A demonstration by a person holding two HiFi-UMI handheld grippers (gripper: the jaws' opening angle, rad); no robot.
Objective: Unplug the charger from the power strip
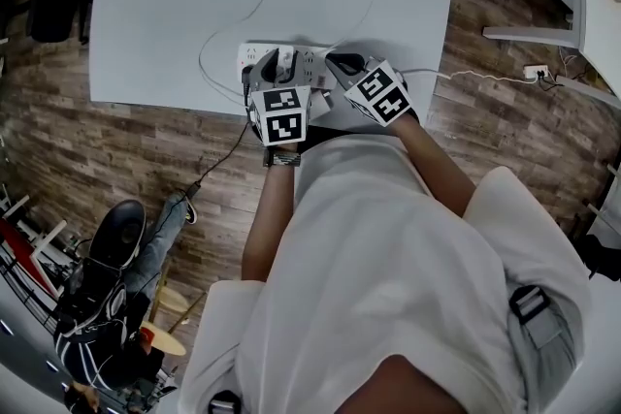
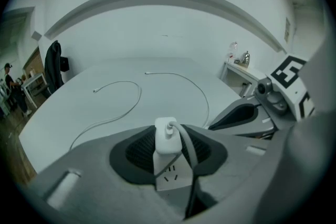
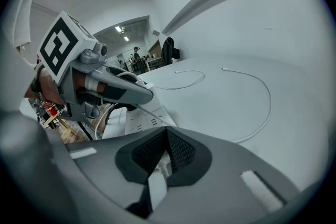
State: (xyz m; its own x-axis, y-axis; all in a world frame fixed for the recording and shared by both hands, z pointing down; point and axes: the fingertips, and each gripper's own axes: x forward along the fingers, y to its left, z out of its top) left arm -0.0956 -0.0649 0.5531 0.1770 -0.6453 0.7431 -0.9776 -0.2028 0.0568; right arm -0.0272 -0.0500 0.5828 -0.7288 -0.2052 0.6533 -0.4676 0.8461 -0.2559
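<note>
Closest in, under my white shirt (image 1: 388,247), both tools reach to the near edge of the table (image 1: 175,24). The power strip (image 1: 309,63) lies along that edge, about at its middle. My left gripper (image 2: 169,157) is clenched on the charger (image 2: 167,134), pads flat on two sides of the white block. The block stands upright in its socket and is not yet pulled. I grip the body and not the cord (image 2: 187,150) that leaves its top, so the pull runs straight along the pins. My right gripper (image 1: 342,65) is pinched on a white part that I take for the strip's right end. That, I judge, keeps the strip down on the table when the left hand lifts.
</note>
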